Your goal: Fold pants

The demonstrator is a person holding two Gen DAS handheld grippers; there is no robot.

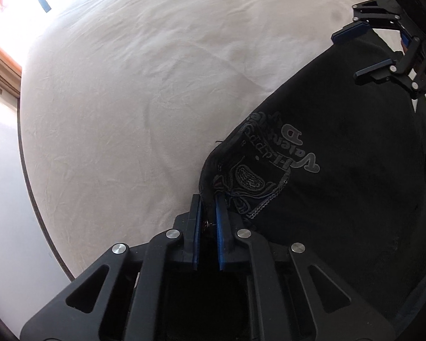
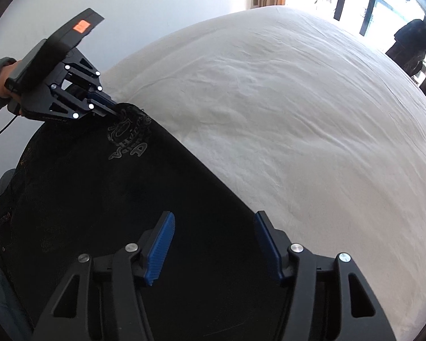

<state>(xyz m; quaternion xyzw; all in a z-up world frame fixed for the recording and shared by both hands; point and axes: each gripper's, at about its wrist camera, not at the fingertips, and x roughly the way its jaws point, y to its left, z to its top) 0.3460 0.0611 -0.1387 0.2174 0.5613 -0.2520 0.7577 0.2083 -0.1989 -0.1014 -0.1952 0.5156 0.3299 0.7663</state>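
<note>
The left tool (image 1: 207,207) is pinched narrow on a corner of the black pants (image 1: 340,176), right by the embroidered emblem (image 1: 250,182) and the grey lettering. In the right wrist view that same tool sits at about ten o'clock, gripping the cloth edge where it meets the bed (image 2: 269,99).

The pants lie spread over the near side of the cream sheet, filling the five o'clock part of the left view and the seven o'clock part of the right view, with one straight edge running diagonally across the bedding.

The right tool (image 2: 214,244) is spread wide above the dark fabric and holds nothing; in the left view it shows at about two o'clock, jaws apart.

The risk, as I judge it, lies in the uneven hold. If the left side lifts before the right closes, the cloth may drag and bunch, skewing the fold. The left pinch also sits on a thin corner, which could slip free under tension.
</note>
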